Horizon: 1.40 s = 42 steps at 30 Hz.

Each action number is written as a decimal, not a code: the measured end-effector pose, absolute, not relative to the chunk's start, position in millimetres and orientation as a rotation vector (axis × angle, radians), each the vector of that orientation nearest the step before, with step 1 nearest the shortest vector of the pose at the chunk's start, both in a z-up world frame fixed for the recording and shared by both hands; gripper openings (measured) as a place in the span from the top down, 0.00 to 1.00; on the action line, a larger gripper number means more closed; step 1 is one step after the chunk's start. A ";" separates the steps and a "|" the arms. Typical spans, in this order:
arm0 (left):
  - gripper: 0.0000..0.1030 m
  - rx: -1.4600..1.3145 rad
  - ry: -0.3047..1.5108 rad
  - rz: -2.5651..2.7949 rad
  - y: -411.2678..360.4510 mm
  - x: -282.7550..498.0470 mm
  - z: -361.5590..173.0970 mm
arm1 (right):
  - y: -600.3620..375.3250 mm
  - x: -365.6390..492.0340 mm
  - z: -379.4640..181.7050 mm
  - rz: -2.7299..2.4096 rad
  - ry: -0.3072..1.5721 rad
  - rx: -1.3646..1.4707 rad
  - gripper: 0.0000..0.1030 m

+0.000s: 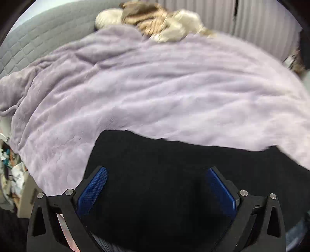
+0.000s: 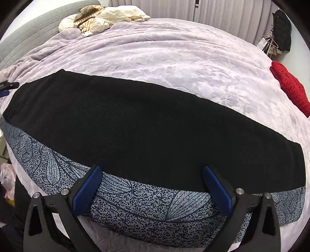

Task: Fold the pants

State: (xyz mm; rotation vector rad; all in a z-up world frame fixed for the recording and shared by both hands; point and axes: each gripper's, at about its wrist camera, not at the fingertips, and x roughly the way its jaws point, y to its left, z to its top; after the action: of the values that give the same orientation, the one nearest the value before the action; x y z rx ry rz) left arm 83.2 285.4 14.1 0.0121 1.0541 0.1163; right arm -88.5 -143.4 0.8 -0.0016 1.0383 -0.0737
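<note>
Black pants (image 2: 147, 124) lie flat and lengthwise across the lilac blanket (image 2: 174, 54), partly on top of a blue-grey leaf-patterned cloth (image 2: 147, 201). My right gripper (image 2: 152, 170) is open, its blue pads (image 2: 87, 189) over the near edge of the pants and the patterned cloth, holding nothing. In the left wrist view the pants (image 1: 174, 174) fill the lower frame. My left gripper (image 1: 157, 172) is open above them, empty. Its tip also shows at the far left of the right wrist view (image 2: 7, 86).
A heap of cream and striped clothes (image 2: 100, 17) lies by the grey headboard (image 2: 29, 31). A red knit item (image 2: 290, 87) lies at the bed's right edge. Dark clothes hang at the far right (image 2: 282, 29). Clutter sits off the bed's left side (image 1: 11, 170).
</note>
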 end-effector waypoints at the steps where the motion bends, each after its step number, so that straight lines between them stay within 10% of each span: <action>1: 0.00 0.011 1.087 0.147 295.3 84.7 2.7 | -143.4 -88.4 0.7 -0.074 1.038 -0.001 0.00; 8: 0.00 -0.177 1.071 0.174 339.3 63.5 6.5 | -145.8 -86.3 7.4 -0.109 1.063 -0.001 0.00; 22: 0.00 0.093 1.022 -0.095 189.2 -37.2 2.6 | -6.5 -25.2 2.1 0.275 1.039 -0.121 0.00; 42: 0.00 0.102 1.047 -0.177 105.1 -18.5 29.3 | -243.4 -117.4 16.4 -0.274 1.014 0.139 0.00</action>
State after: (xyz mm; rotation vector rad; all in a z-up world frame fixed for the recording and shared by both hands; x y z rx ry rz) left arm -18.5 105.1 29.3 0.1016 1.0472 -0.1773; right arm -117.4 -243.4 16.4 0.1395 1.0139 -0.2743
